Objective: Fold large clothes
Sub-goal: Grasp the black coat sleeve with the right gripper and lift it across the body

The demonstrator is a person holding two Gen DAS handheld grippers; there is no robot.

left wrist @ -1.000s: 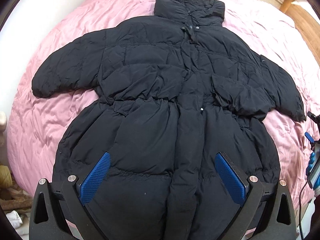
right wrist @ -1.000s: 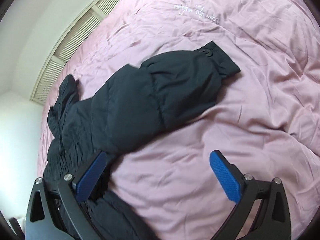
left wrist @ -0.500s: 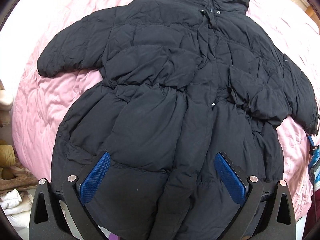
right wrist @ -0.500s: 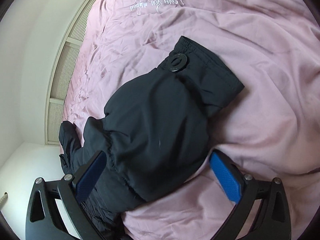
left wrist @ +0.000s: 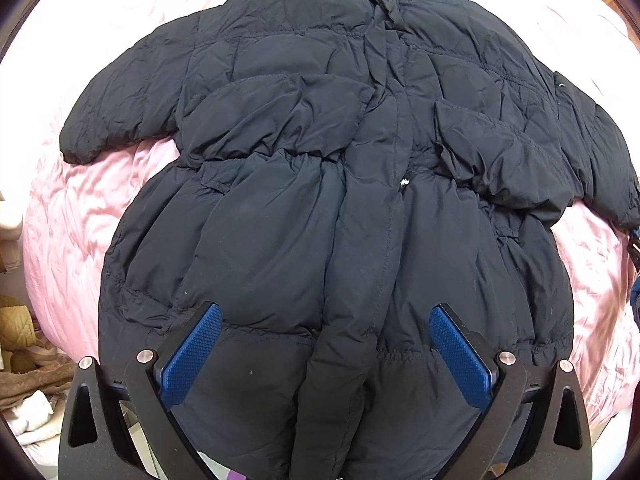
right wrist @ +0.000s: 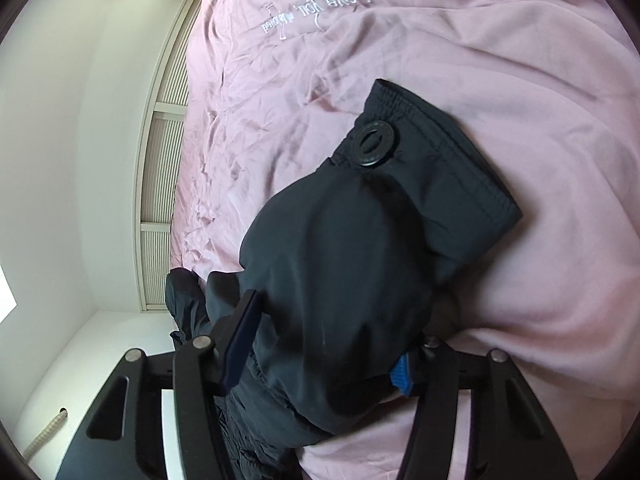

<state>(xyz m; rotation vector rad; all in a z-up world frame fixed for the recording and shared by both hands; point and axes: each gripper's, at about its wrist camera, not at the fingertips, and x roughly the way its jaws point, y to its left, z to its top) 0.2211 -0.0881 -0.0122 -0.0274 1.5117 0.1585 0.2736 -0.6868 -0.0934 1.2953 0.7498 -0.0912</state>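
A black puffer coat [left wrist: 320, 168] lies front up and spread flat on the pink duvet [left wrist: 72, 216], collar at the far side, both sleeves out. My left gripper [left wrist: 324, 344] hangs open over the lower hem, pointing down, its blue pads [left wrist: 192, 352] clear of the fabric. In the right wrist view the coat's right sleeve [right wrist: 360, 264], with its round cuff snap [right wrist: 375, 147], sits between the jaws of my right gripper [right wrist: 324, 340]. Those jaws are closing and both pads press into the padding; the right pad [right wrist: 400, 376] is half buried under it.
The duvet [right wrist: 500, 60] carries white embroidered lettering [right wrist: 316, 10] beyond the cuff. A white wall and a slatted panel [right wrist: 160, 208] run along the bed's far side. Beige and white cloths [left wrist: 24, 392] lie off the bed's left edge.
The right gripper's jaws came together onto the sleeve just behind the cuff, which lay loose between them before. The left gripper sank closer over the coat, which fills more of its view.
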